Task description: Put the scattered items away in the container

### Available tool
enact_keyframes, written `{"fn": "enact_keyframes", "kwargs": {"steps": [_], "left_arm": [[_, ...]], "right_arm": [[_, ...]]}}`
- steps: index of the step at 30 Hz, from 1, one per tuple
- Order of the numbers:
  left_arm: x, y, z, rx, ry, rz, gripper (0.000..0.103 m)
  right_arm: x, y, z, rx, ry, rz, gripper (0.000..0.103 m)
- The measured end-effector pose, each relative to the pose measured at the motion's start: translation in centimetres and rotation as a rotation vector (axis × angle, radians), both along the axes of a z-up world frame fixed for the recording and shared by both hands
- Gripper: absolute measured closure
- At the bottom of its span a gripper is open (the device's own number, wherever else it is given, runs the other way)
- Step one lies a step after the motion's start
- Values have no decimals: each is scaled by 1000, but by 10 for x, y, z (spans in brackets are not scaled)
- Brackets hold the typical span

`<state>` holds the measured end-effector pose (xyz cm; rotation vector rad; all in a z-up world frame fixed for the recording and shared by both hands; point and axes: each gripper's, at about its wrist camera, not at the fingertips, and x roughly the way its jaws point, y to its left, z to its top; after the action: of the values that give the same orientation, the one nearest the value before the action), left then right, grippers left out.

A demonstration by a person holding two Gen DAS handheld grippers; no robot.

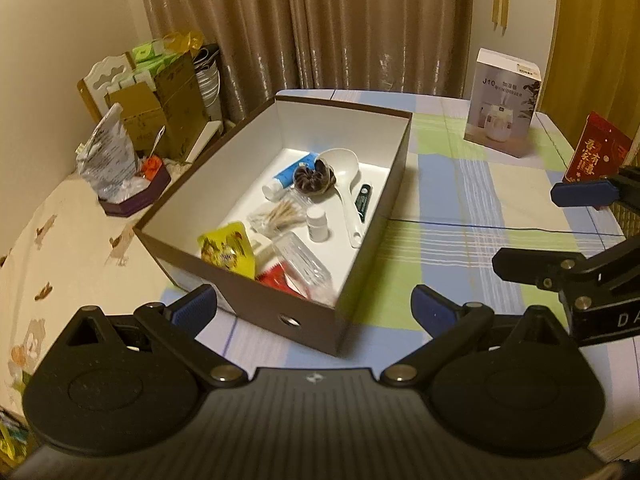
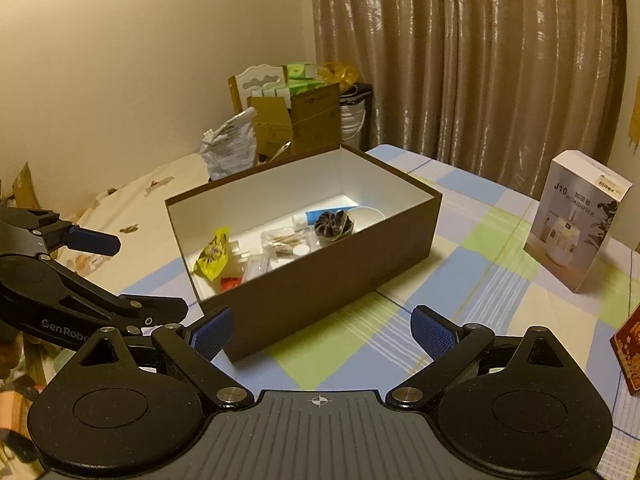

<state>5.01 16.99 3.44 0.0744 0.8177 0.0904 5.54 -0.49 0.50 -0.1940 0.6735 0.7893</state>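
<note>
A brown box (image 1: 256,300) (image 2: 320,288) with a white inside stands on the checked tablecloth. It holds a white spoon (image 1: 344,176), a blue tube (image 1: 292,174), a brown scrunchie (image 1: 314,178) (image 2: 334,222), cotton swabs (image 1: 280,216), a small white bottle (image 1: 318,222), a yellow packet (image 1: 228,248) (image 2: 214,254), a clear bottle (image 1: 304,262) and a dark pen-like stick (image 1: 364,200). My left gripper (image 1: 314,306) hovers open at the box's near end, empty. My right gripper (image 2: 322,332) is open and empty beside the box's long side.
A white humidifier carton (image 1: 502,104) (image 2: 576,220) stands on the table's far right, with a red packet (image 1: 598,148) (image 2: 630,350) nearer the edge. Cardboard boxes (image 1: 160,108), a silver bag (image 1: 106,148) and a purple tin (image 1: 136,196) crowd the left beyond the table.
</note>
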Motion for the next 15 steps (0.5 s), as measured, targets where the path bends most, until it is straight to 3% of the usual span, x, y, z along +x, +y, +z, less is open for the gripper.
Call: {"fn": "enact_keyframes", "kwargs": {"steps": [15], "left_arm": [[-18,-23,-7,-5,23,67,1]], "right_arm": [[-8,-18,-4,-29,1,56,3]]}}
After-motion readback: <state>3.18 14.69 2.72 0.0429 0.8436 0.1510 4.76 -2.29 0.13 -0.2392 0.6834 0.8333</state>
